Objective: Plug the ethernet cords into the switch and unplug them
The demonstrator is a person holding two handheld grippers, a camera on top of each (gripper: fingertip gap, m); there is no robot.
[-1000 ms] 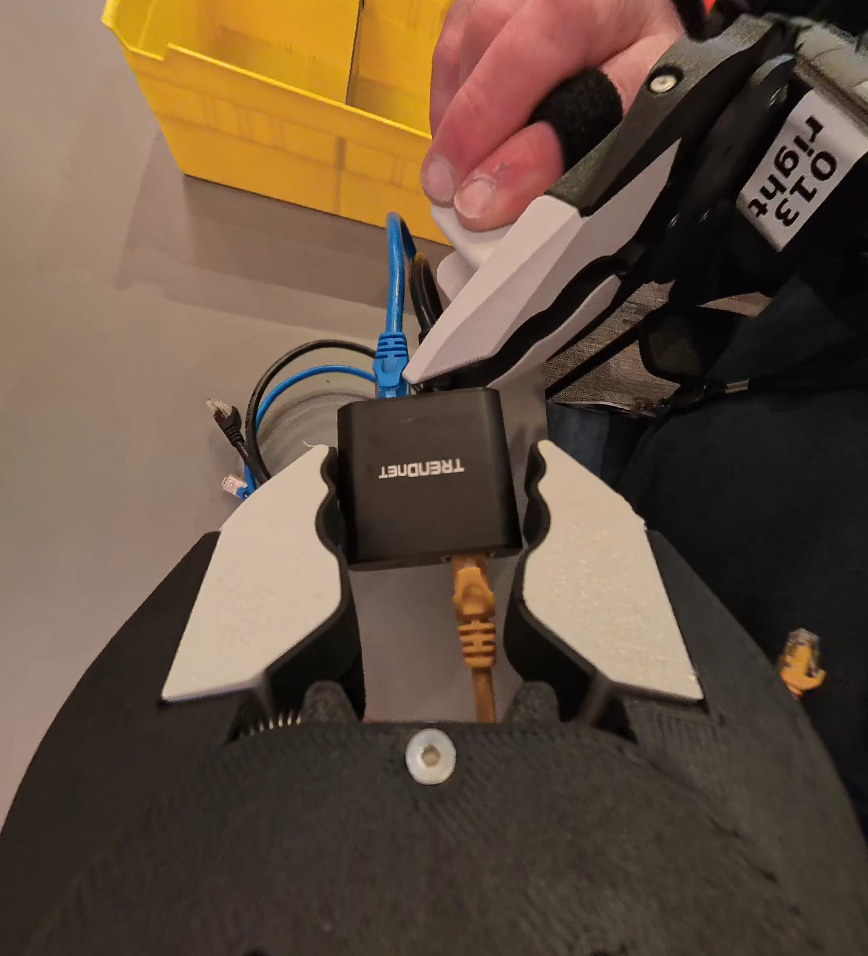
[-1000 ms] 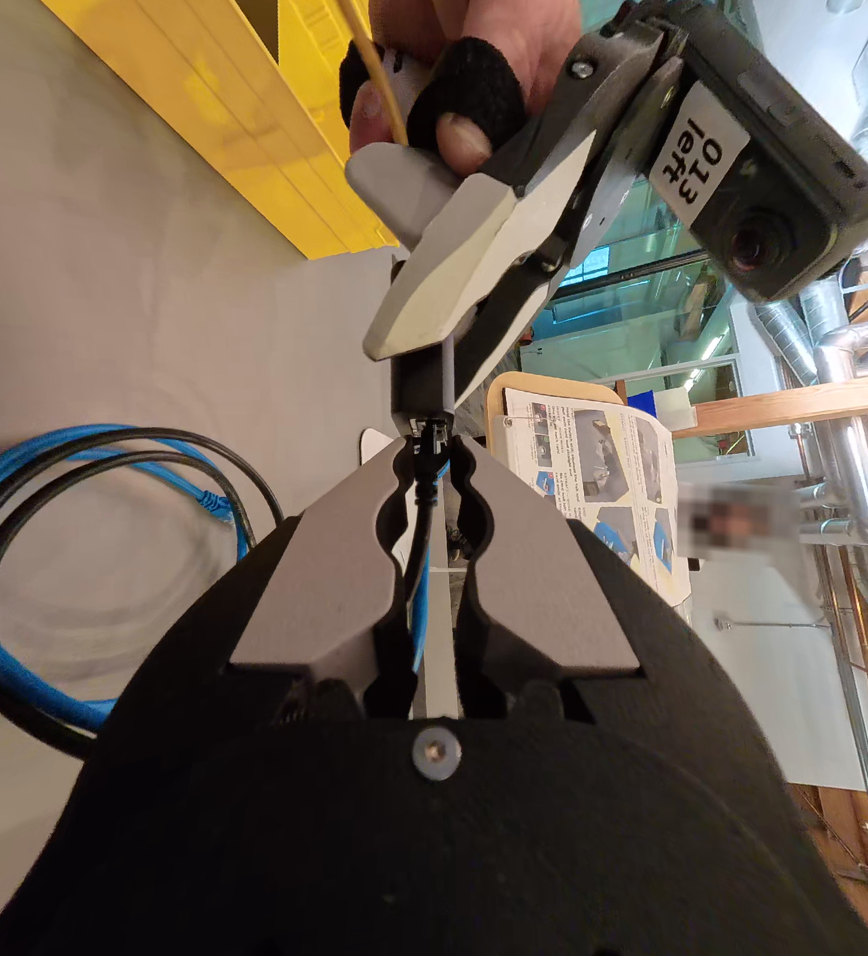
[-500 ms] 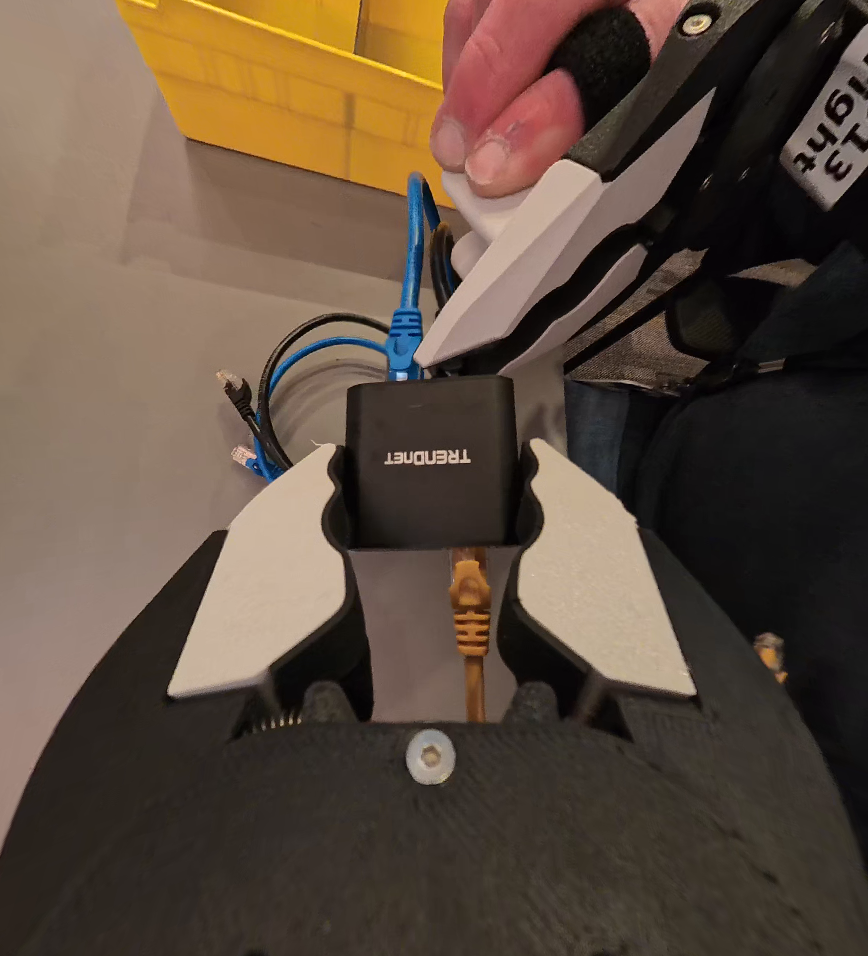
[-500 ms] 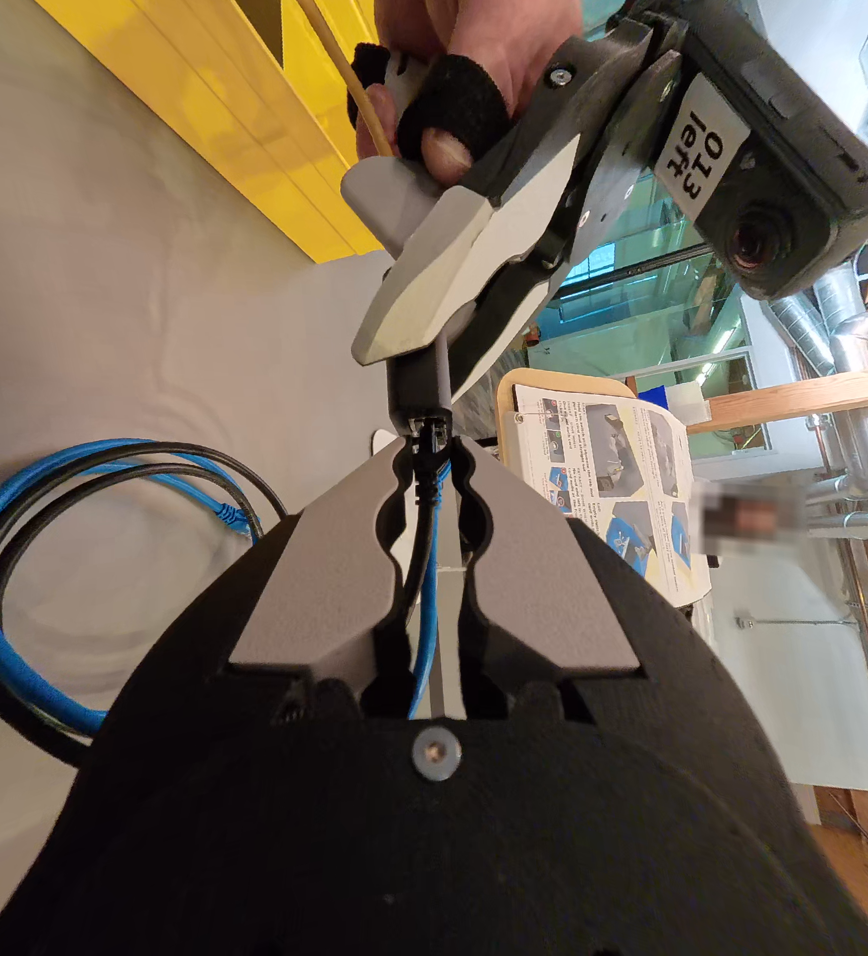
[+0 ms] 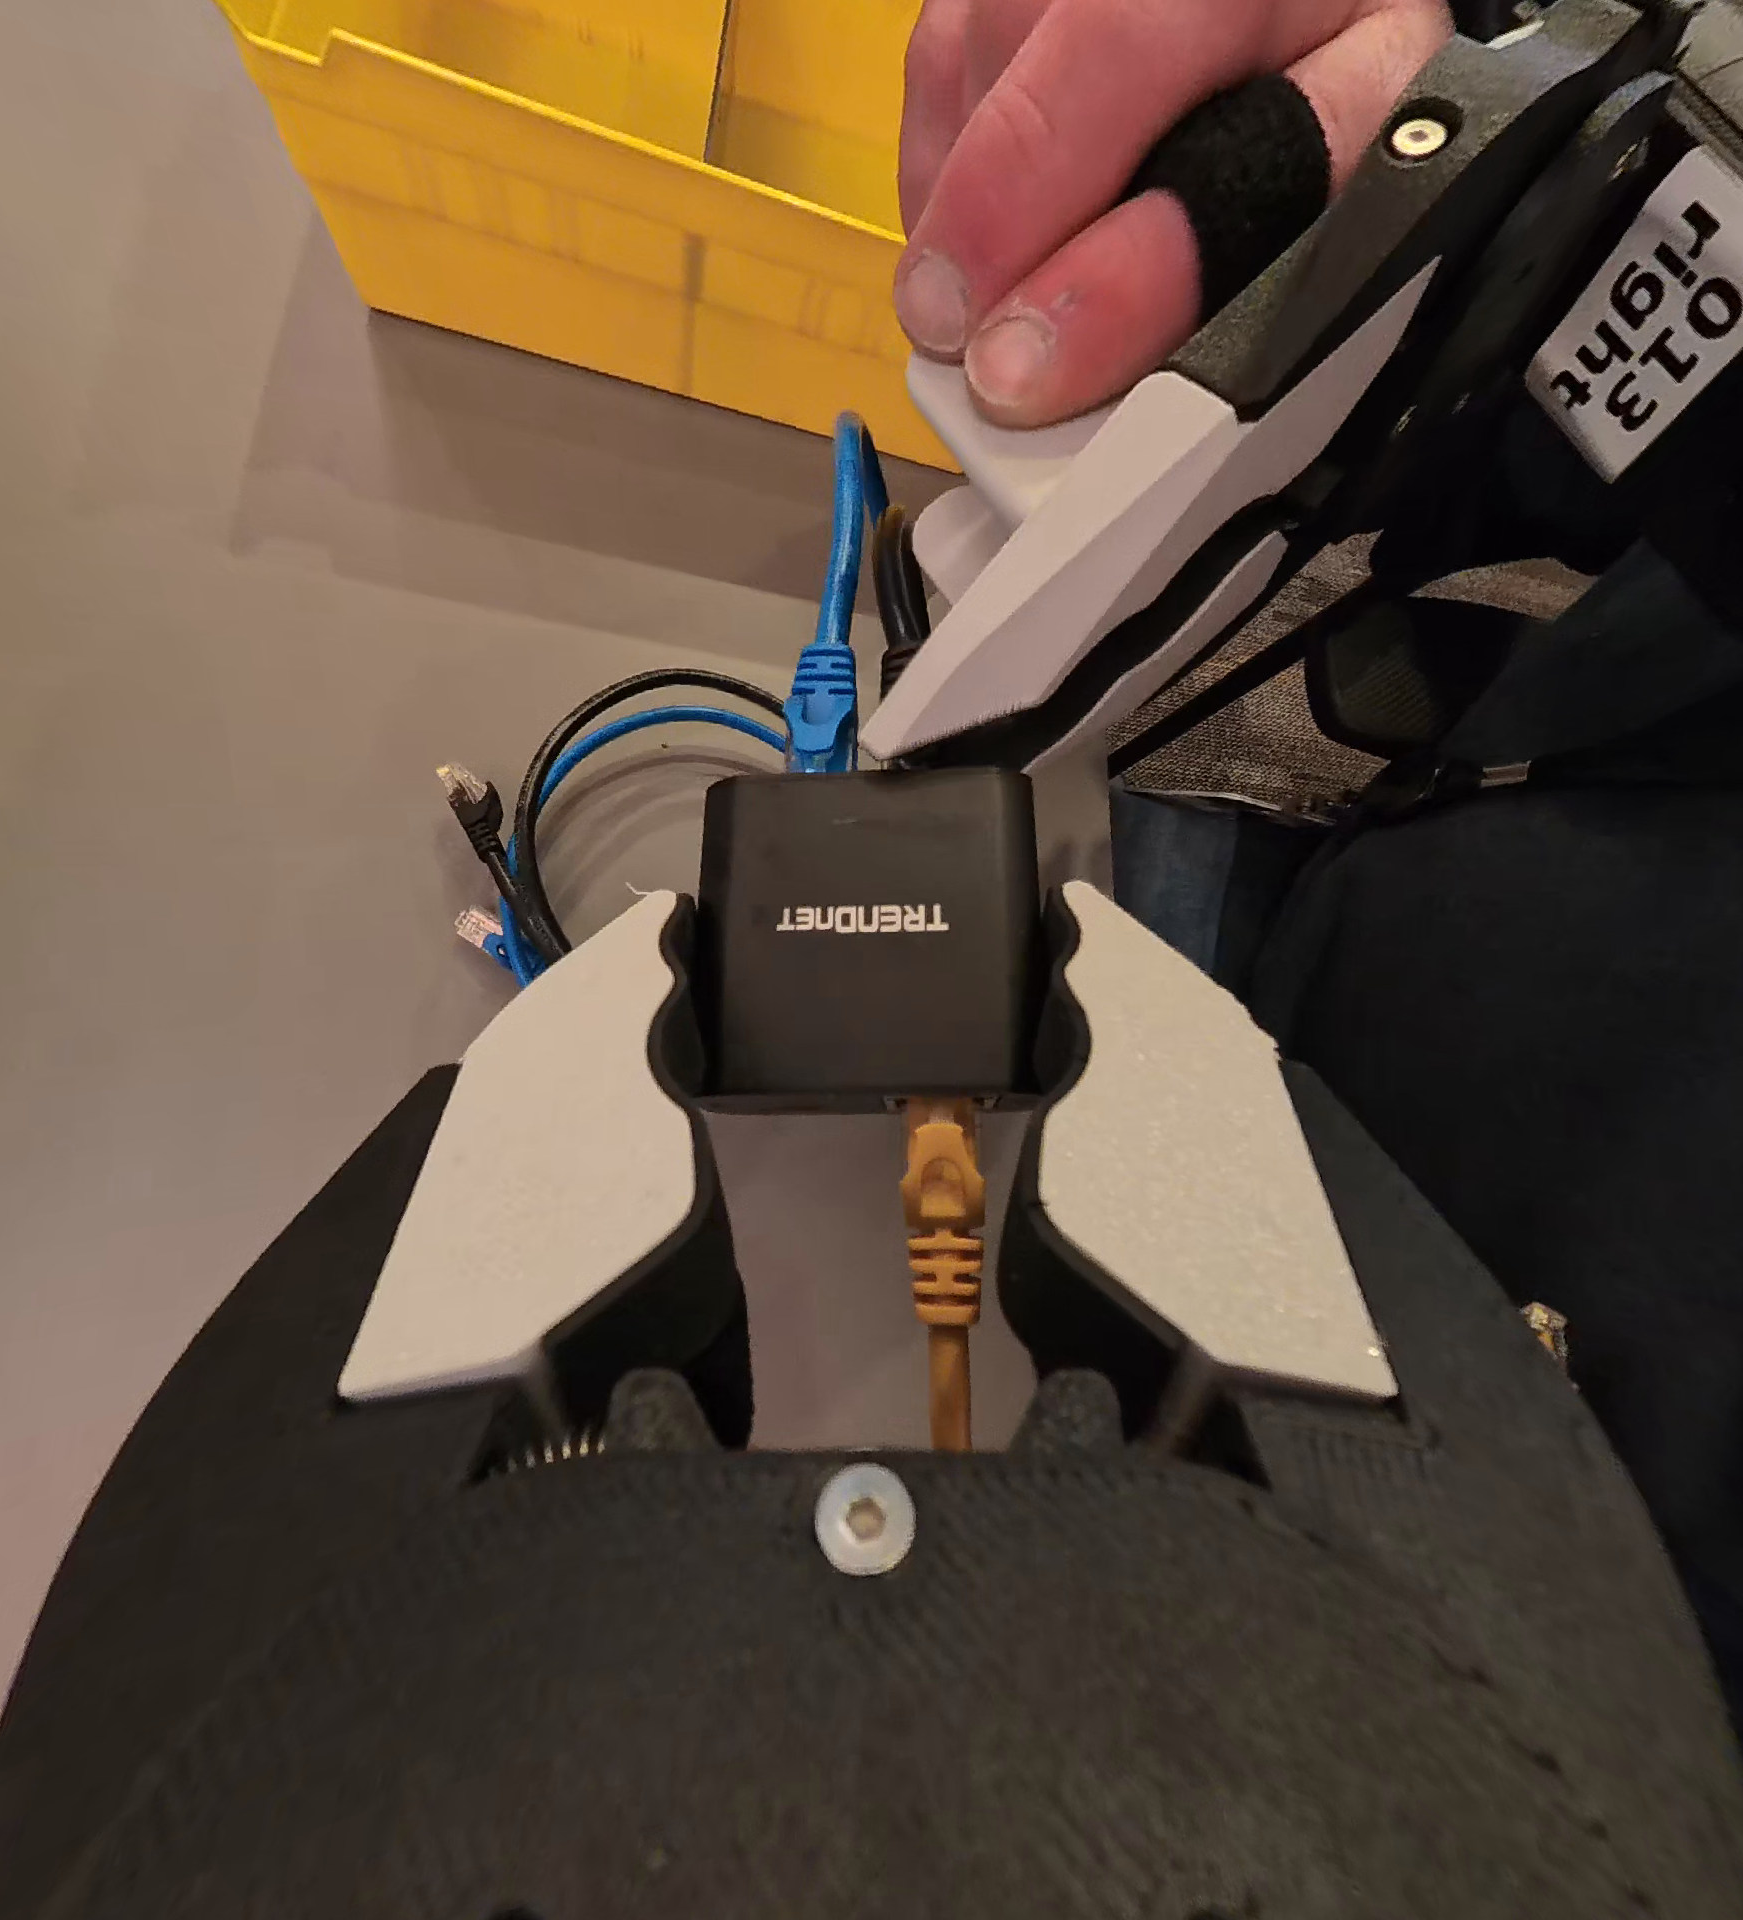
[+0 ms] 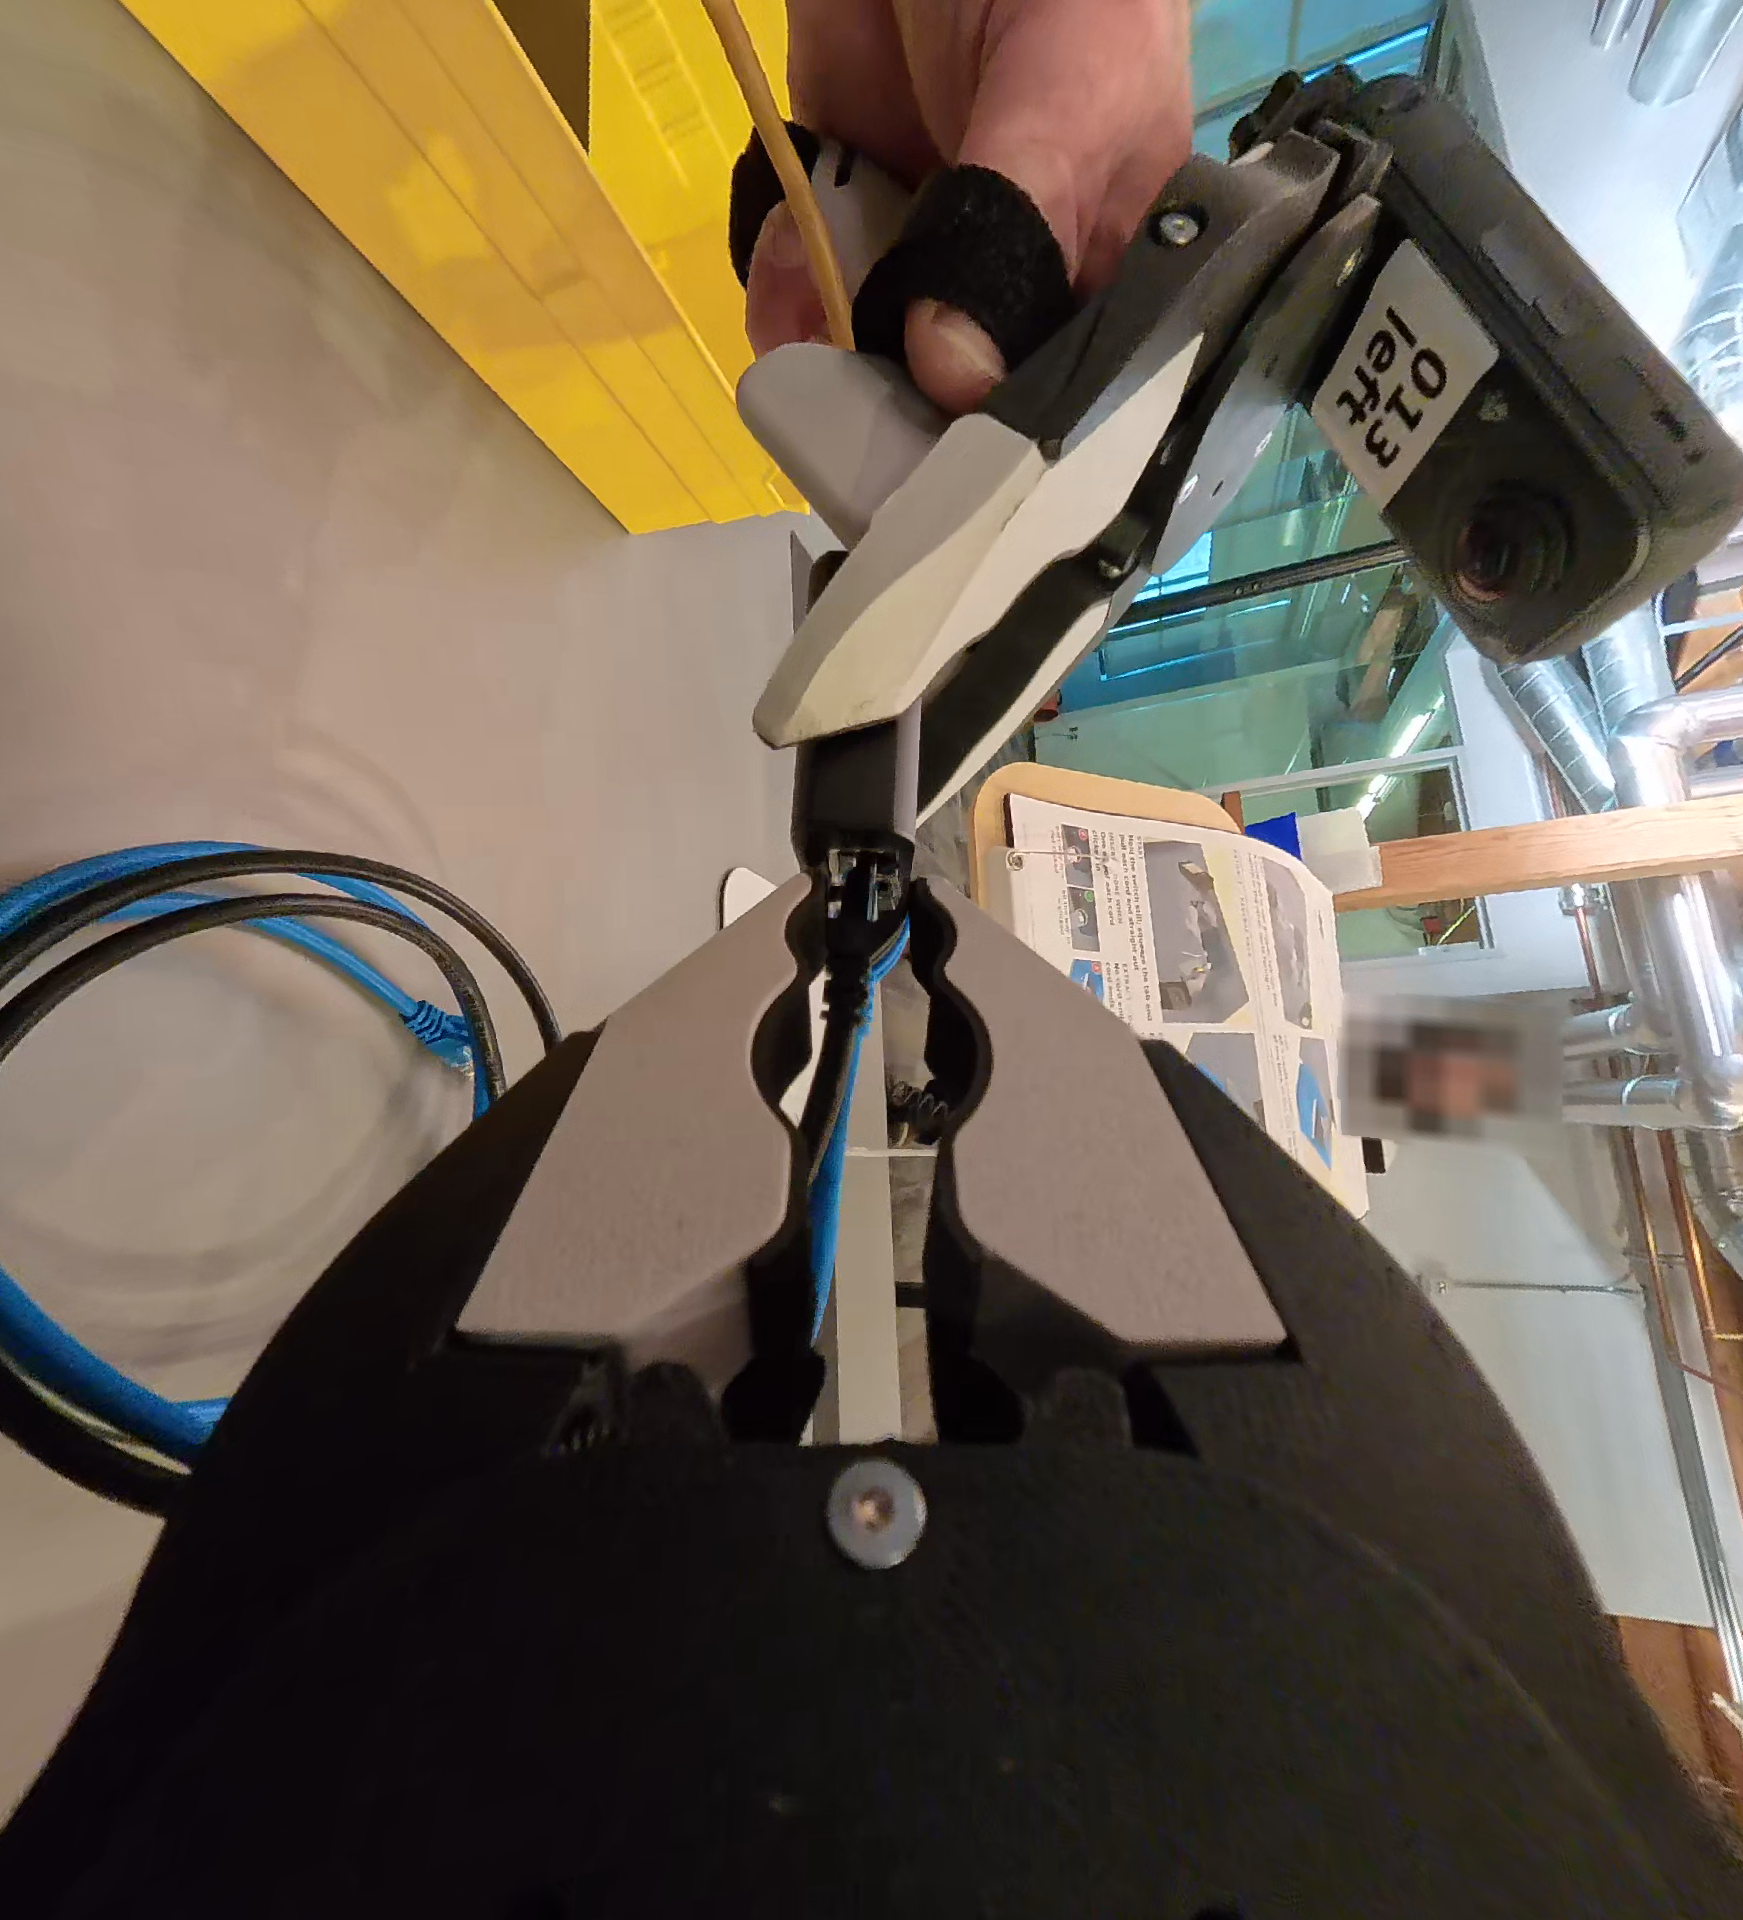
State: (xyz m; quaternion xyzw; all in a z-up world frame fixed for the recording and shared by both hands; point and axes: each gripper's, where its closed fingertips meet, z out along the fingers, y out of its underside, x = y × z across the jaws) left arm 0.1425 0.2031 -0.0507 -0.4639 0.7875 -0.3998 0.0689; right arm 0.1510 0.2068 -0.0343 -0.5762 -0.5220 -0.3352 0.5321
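My left gripper (image 5: 867, 914) is shut on the sides of the small black switch (image 5: 862, 997) and holds it above the grey table. An orange cord (image 5: 940, 1226) is plugged into the switch's near face. A blue cord (image 5: 823, 707) is plugged into its far face. My right gripper (image 6: 859, 899) is shut on the black cord's plug (image 6: 862, 883), right at the switch's (image 6: 851, 790) far face beside the blue cord. I cannot tell how deep the plug sits. In the left wrist view the right gripper (image 5: 893, 740) touches the switch's far edge.
A yellow bin (image 5: 586, 208) stands at the back of the grey table (image 5: 119, 623). The blue and black cords lie coiled (image 6: 15, 1039) on the table with their loose ends (image 5: 467, 800) nearby. A printed sheet (image 6: 1189, 935) stands past the table edge. A person's dark clothing fills the right side. The tips of both grippers are at nearly the same place.
Both grippers have kept their grips. The two grippers and the switch have shifted slightly together. The black plug stays at the switch's far face.
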